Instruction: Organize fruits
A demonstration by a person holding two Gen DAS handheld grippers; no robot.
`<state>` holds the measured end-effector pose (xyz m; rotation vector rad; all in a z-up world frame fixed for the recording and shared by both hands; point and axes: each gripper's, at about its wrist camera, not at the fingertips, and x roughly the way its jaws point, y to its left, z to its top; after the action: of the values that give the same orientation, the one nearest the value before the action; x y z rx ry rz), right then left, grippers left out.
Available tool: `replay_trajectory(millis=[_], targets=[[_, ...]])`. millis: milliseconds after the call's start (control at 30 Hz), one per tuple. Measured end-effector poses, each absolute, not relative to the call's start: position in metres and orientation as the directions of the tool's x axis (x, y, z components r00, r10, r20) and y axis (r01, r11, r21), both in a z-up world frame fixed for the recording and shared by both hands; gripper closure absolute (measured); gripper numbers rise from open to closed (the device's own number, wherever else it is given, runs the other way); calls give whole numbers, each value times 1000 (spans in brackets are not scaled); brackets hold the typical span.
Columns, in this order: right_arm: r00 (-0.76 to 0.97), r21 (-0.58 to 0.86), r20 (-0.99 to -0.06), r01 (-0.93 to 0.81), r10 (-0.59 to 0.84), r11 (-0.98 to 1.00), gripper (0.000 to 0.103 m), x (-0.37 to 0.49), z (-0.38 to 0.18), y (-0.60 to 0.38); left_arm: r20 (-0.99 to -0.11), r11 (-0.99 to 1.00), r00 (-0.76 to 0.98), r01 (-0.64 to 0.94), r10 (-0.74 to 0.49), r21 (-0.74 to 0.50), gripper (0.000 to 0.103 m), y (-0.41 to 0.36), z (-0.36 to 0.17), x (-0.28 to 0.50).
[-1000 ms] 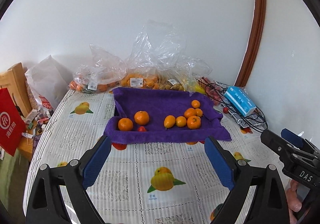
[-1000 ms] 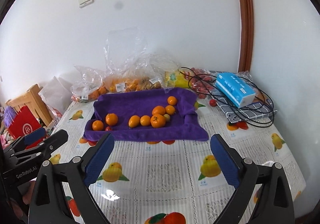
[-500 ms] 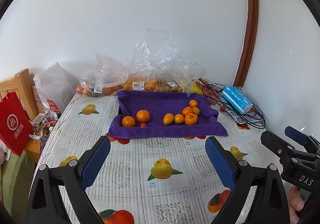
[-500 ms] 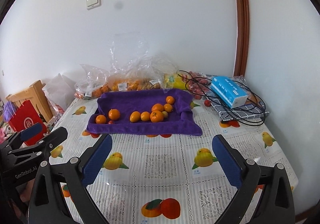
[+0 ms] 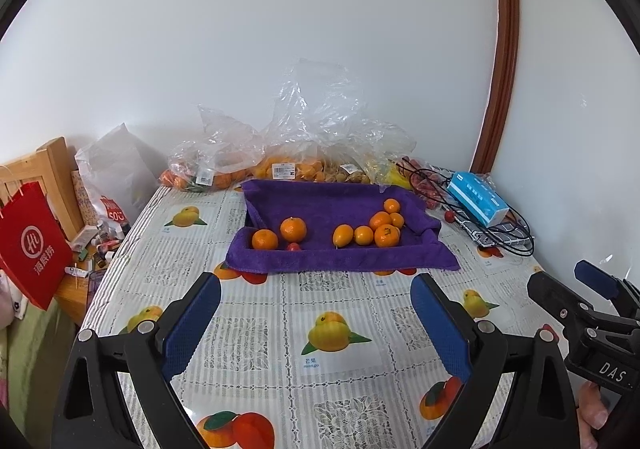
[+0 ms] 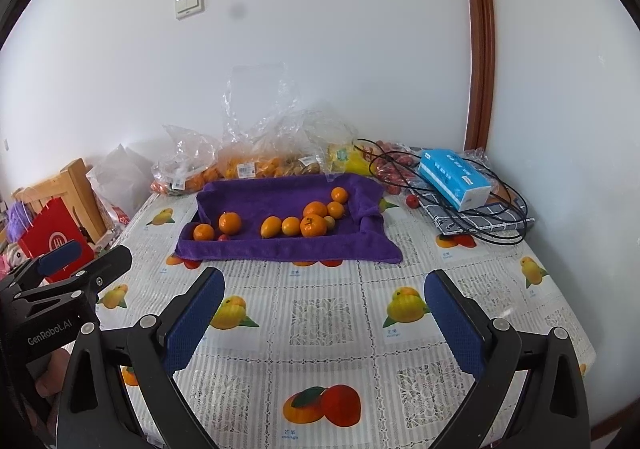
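Observation:
A purple towel-lined tray sits mid-table and holds several oranges. Two oranges lie at its left with a small red fruit. A cluster of oranges lies at its right. My left gripper is open and empty, well short of the tray above the tablecloth. My right gripper is open and empty, also short of the tray. Each gripper shows at the edge of the other's view.
Clear plastic bags of fruit line the wall behind the tray. A blue tissue box, black cables and red fruits lie at the right. A red paper bag and wooden chair stand left of the table.
Both grippers have pulled back from the tray and risen, so the tray looks smaller and more of the fruit-print tablecloth shows. Both stay open and empty.

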<state>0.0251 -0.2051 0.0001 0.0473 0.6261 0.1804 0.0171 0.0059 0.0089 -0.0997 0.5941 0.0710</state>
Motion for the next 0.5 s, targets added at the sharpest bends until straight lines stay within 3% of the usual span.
replay_trajectory(millis=[500], targets=[[792,97,-582,-159,185,983,4,25,-5,-204,-570,993,820,-101,44,-69,7,7,5,19]])
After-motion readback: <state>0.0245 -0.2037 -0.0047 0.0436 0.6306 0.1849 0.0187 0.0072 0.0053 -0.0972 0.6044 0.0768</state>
